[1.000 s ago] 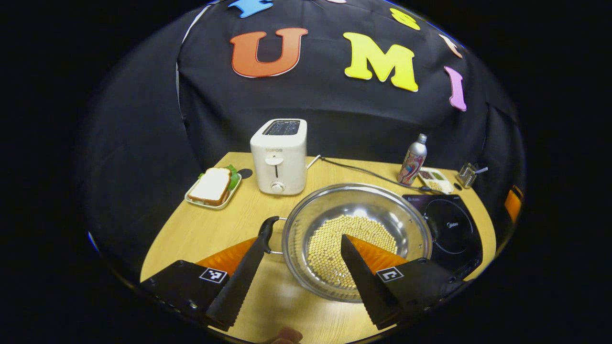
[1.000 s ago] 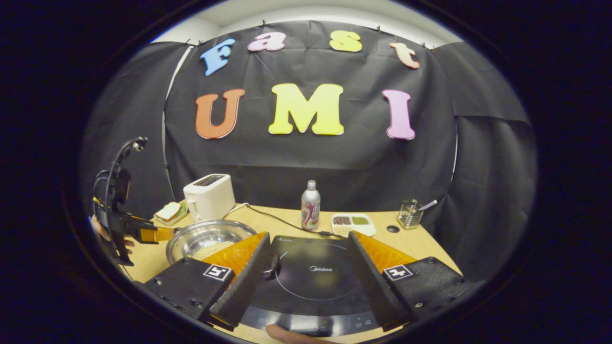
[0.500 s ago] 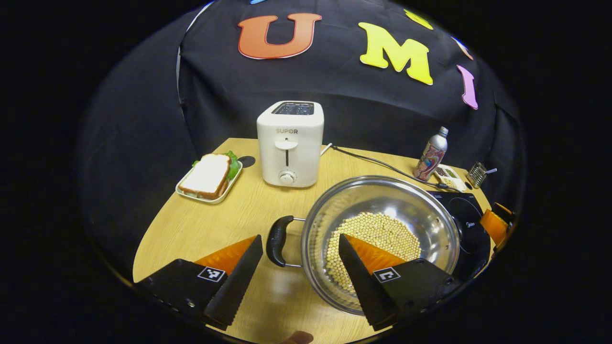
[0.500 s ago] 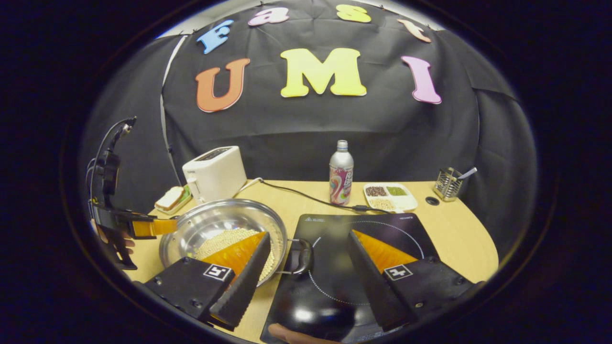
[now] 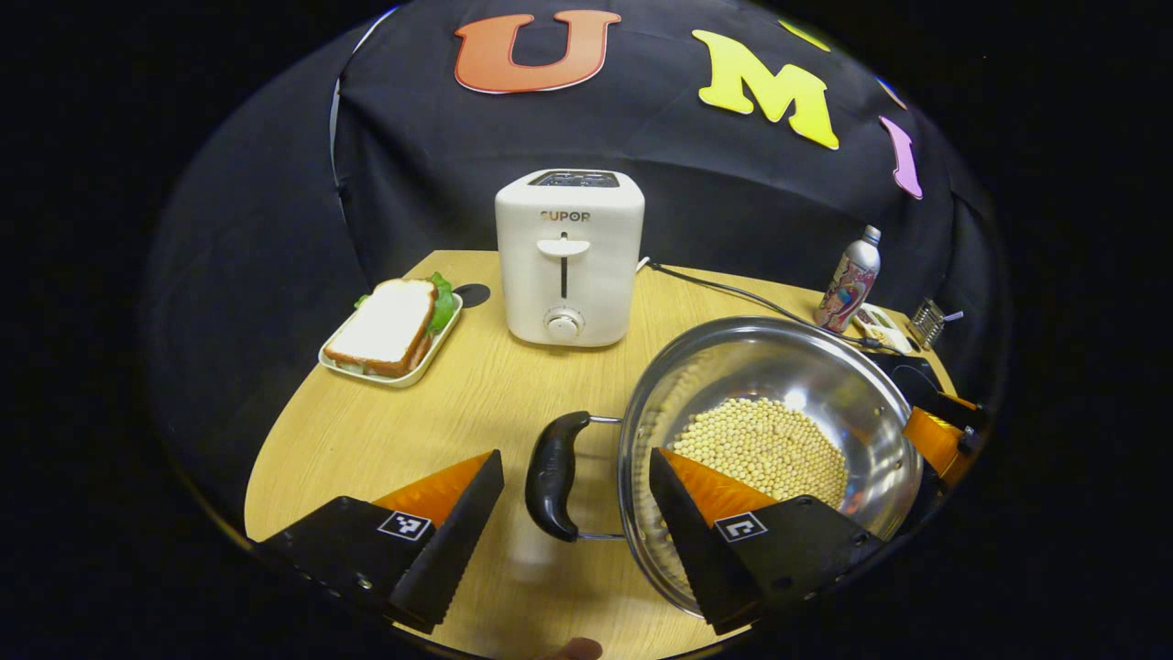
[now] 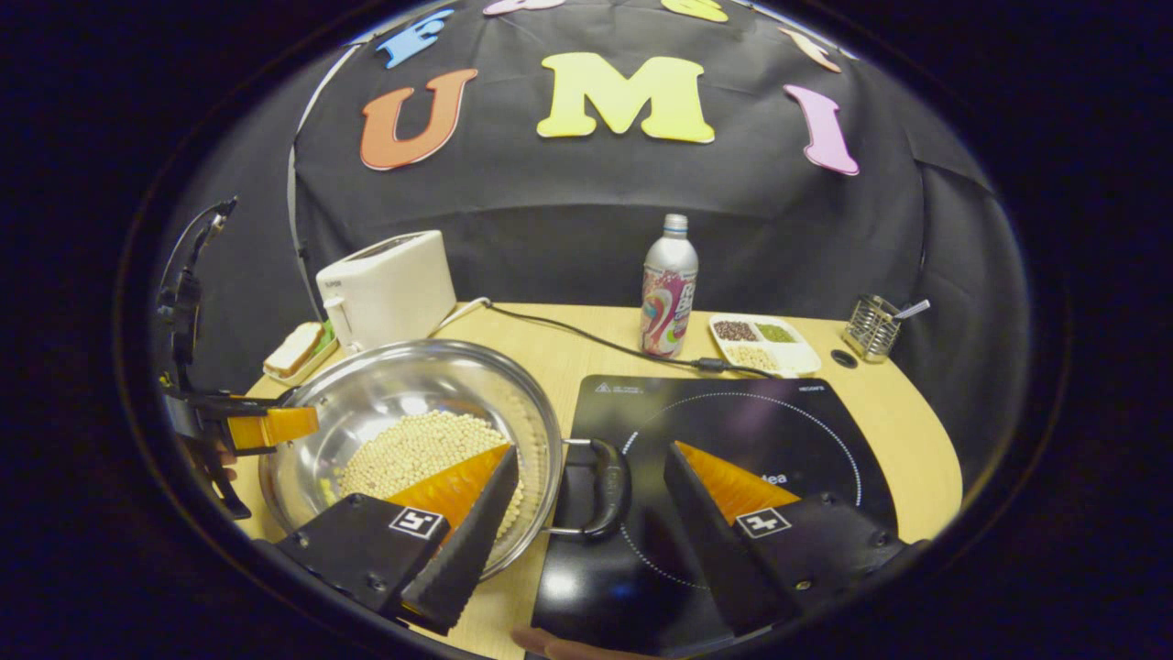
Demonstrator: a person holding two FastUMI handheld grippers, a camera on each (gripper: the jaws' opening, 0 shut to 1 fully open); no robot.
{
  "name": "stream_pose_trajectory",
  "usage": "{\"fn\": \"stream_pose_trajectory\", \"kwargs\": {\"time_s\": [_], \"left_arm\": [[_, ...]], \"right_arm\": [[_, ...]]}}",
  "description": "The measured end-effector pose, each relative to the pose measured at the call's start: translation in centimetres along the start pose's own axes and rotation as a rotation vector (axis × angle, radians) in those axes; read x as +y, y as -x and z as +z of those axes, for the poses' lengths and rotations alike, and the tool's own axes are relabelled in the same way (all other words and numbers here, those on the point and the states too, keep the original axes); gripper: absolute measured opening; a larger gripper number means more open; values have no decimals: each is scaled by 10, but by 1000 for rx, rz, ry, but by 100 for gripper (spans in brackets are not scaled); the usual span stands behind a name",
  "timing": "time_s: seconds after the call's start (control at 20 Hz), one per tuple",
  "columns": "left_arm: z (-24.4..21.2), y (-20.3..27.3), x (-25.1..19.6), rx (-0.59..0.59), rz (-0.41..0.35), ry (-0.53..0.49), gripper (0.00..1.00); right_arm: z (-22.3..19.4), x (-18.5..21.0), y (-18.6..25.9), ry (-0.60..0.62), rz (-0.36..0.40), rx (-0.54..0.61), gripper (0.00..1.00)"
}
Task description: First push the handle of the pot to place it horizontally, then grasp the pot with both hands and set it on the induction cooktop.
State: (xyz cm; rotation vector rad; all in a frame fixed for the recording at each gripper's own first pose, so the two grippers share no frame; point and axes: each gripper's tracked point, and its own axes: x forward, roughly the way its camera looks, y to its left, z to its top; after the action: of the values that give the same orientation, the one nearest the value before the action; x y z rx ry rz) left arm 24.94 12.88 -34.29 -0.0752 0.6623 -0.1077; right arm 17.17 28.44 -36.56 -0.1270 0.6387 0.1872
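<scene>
Left gripper view, pot [image 5: 779,367] near rim hidden behind wide-open left gripper [image 5: 573,536], one black handle [image 5: 553,475] between fingers, ungrasped; right gripper [image 6: 586,541] likewise spread, empty.

Opposite close views, shared pot [image 5: 770,440].

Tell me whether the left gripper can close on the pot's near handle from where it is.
Probably yes. The left gripper is open, and the black handle sits between its fingers with nothing across it. One finger overlaps the pot rim, which might catch.
</scene>
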Motion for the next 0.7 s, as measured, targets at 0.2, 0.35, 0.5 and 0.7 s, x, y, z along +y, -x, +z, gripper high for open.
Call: {"fn": "stream_pose_trajectory", "kwargs": {"time_s": [0.2,0.35,0.5,0.7], "left_arm": [[-7,-8,0,23,-9,-10,98],[-12,-14,-10,40,-85,-10,80],[-13,-16,-12,59,-101,-3,69],[-14,-15,-12,67,-88,-36,67]], "right_arm": [[-19,-1,-17,-20,-20,73,99],[-14,2,-19,3,-16,70,85],[-13,-2,-26,12,-13,85,69],[-11,-2,-29,40,5,86,66]]}}
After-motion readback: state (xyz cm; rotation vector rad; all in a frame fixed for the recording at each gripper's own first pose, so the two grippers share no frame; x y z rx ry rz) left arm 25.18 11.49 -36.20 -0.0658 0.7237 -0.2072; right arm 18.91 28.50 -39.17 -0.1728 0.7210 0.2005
